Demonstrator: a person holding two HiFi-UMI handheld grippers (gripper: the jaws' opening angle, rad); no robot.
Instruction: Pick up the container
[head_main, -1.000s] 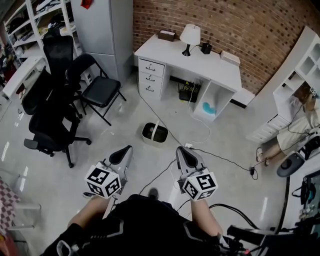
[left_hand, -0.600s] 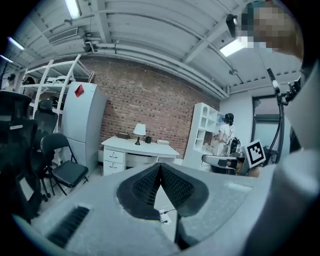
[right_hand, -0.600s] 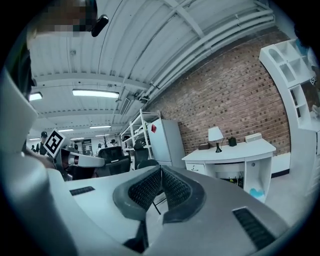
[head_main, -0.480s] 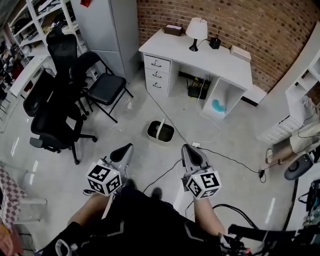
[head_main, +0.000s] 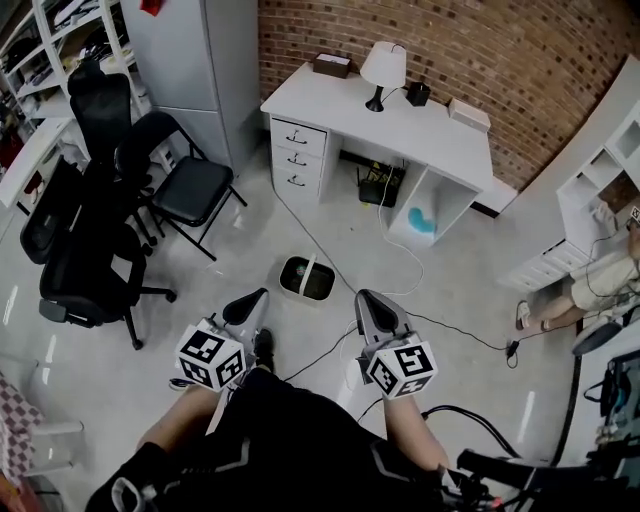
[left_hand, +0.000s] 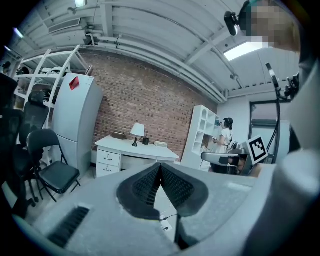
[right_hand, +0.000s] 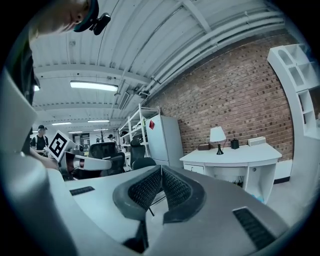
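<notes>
Resting on the pale floor (head_main: 200, 300), the container (head_main: 307, 278) is a dark tub with a light rim and a pale handle bar across its open top. It stands on the near side of the white counter (head_main: 400, 120), well apart from it. In the head view it sits beyond the two grippers and between them, slightly closer to the left one, with neither touching it. The left gripper (head_main: 252, 301) is held out in front of the person's body, its marker cube toward the camera. Its fingers (left_hand: 145, 185) are closed together at the tips with nothing between them. The right gripper (head_main: 368, 302) is held level with it on the right. Its fingers (right_hand: 145, 192) are likewise pressed together and hold nothing. A dark cable (head_main: 440, 322) trails across the floor just right of the container and runs off toward the right. On the counter stands a lamp (head_main: 381, 70) with a pale shade, against the brick wall (head_main: 480, 50). To the left of the counter is a tall grey cabinet (head_main: 200, 60). Nearer and further left are a black folding chair (head_main: 190, 185) and a black office chair (head_main: 80, 270). A seated person (head_main: 600, 285) is at the far right edge.
</notes>
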